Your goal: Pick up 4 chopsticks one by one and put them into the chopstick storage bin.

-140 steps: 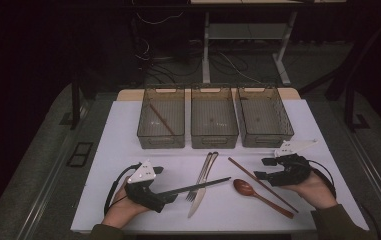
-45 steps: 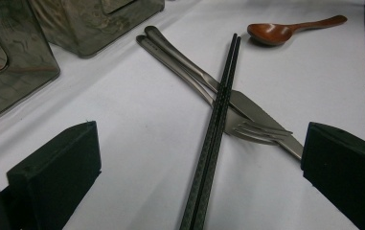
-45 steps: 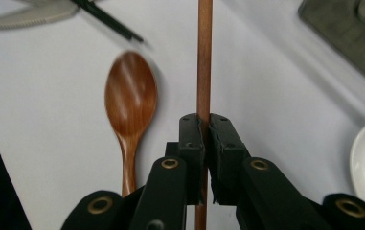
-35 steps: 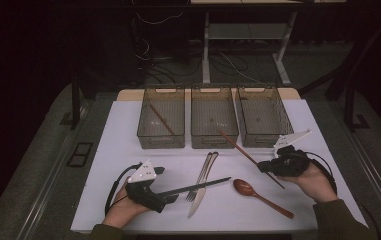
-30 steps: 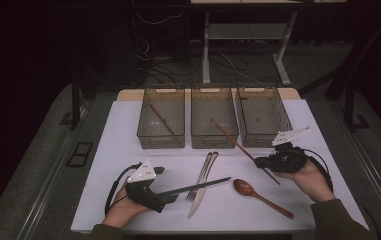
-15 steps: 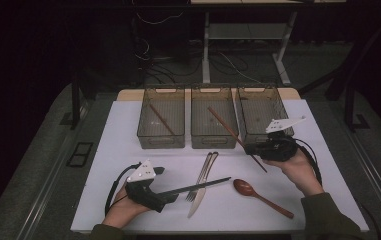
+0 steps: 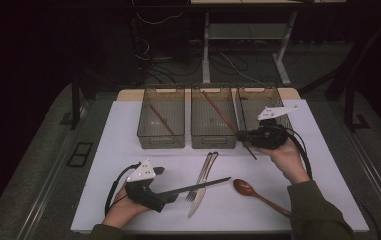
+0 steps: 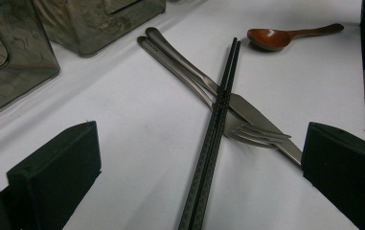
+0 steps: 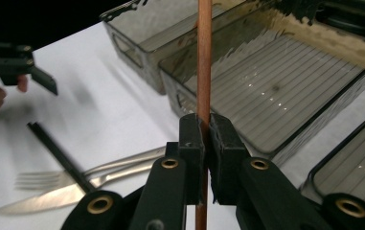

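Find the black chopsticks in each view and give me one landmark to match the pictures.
High view: black chopsticks lie low centre, running from the left gripper across the fork and knife.
Left gripper view: centre, from the bottom edge up across the fork and knife.
Right gripper view: lower left, a dark bar over the cutlery.
Shared landmark: the crossed fork and knife.

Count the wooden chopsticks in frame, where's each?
2. One wooden chopstick lies in the left bin. The other chopstick is clamped in the right tongs, slanting over the middle bin. None visibly hidden.
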A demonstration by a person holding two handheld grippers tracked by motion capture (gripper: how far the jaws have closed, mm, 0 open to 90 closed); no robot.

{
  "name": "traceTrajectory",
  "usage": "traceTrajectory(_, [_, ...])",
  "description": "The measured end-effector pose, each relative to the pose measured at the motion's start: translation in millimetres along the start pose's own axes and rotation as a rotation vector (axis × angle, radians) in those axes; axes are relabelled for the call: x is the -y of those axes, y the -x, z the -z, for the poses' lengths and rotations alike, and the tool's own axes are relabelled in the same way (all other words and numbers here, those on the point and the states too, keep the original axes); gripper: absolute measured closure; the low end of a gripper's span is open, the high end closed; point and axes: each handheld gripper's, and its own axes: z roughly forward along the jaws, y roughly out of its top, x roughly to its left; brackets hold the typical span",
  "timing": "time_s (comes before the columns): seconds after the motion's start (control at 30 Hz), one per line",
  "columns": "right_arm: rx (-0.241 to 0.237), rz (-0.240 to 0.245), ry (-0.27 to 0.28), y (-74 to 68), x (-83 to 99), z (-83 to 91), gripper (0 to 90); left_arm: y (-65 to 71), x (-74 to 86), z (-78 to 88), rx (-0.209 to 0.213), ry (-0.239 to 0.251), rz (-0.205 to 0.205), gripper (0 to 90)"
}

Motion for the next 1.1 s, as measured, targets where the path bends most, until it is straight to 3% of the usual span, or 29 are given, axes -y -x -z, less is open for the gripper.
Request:
traceTrajectory(0.4, [0.022,-0.009,0.016,-4.3,-31.0,-23.4,84.1,-0.5,0.2,0.4,-0.001,0.006,0.004,0.0])
traceTrajectory(1.1, [0.038,-0.003,0.041,-22.9,-96.4,-92.2,84.1,-0.7,0.0,0.9,0.001,0.020,0.011,0.0])
